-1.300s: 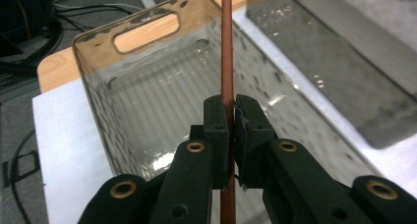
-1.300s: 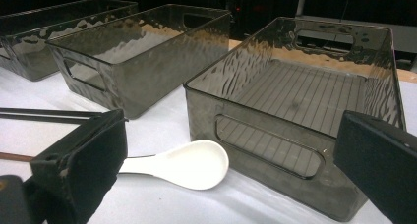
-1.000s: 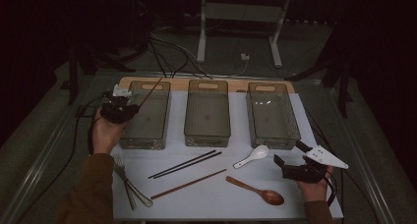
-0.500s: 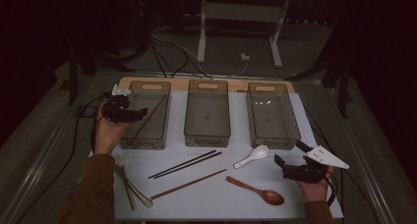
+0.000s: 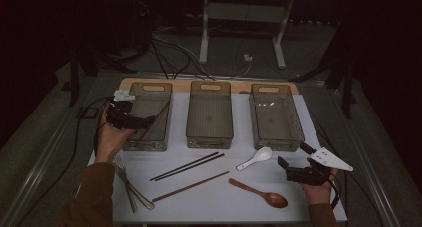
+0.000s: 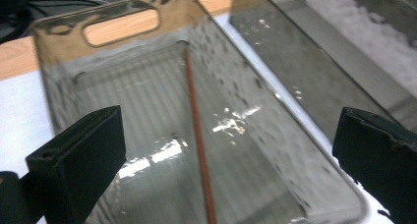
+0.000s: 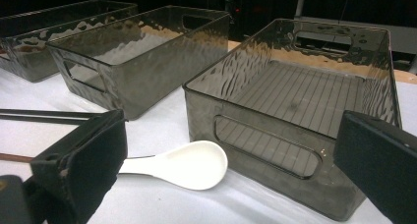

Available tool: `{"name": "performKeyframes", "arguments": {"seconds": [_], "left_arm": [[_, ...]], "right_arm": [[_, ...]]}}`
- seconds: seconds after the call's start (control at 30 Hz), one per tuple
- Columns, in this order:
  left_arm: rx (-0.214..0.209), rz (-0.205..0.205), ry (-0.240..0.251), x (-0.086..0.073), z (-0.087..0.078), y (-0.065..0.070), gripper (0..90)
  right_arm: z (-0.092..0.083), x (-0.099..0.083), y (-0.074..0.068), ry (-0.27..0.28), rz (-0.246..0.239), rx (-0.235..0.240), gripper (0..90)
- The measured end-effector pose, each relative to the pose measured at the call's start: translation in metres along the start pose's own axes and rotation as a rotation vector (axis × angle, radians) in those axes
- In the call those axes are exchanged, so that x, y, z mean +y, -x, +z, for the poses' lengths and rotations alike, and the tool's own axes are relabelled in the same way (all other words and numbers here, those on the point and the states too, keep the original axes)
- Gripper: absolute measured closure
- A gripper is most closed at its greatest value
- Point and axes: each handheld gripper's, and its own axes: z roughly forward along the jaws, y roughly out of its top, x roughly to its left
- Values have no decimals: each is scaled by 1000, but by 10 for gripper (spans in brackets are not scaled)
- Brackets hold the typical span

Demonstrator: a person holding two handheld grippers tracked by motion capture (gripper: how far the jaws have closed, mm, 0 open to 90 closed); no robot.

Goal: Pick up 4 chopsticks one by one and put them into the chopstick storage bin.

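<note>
My left gripper point(image 5: 147, 121) hovers over the left smoky bin point(image 5: 144, 146). Its jaws have just been opening and now stand wide apart point(image 6: 231, 150), with nothing pressed between them. Below them a brown chopstick point(image 6: 196, 130) lies lengthwise on the floor of the left bin point(image 6: 123, 17), and it is seen slanting there from above as well point(image 5: 154, 118). My right gripper point(image 5: 292, 156) rests at the table's front right, open point(image 7: 231, 160) and empty. A white spoon point(image 7: 182, 164) lies just ahead of it on the table point(image 5: 255, 158).
The middle bin point(image 5: 210, 137) and right bin point(image 5: 276, 140) stand side by side at the back. On the white table lie two black chopsticks point(image 5: 188, 166), another brown chopstick point(image 5: 191, 186), a wooden spoon point(image 5: 259, 193) and metal utensils point(image 5: 130, 187) at the front left.
The left gripper's jaws have opened and the brown chopstick has dropped from them into the left bin. The right gripper has kept still.
</note>
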Motion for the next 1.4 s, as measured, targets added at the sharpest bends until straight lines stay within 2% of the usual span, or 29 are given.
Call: {"name": "performKeyframes", "arguments": {"seconds": [0.13,0.37,0.73,1.03,1.4], "left_arm": [[-34,18,-1,-2,-2,7,8],[-65,60,3,-5,-6,21,9],[-104,68,14,-15,-9,34,9],[-132,97,1,-23,-11,45,9],[-186,162,-18,-27,-14,69,9]], "right_arm": [[0,0,0,1,0,0,2],[0,0,0,2,1,-1,2],[0,0,0,2,1,-1,1],[0,0,0,2,2,-1,1],[0,0,0,1,4,0,1]]}}
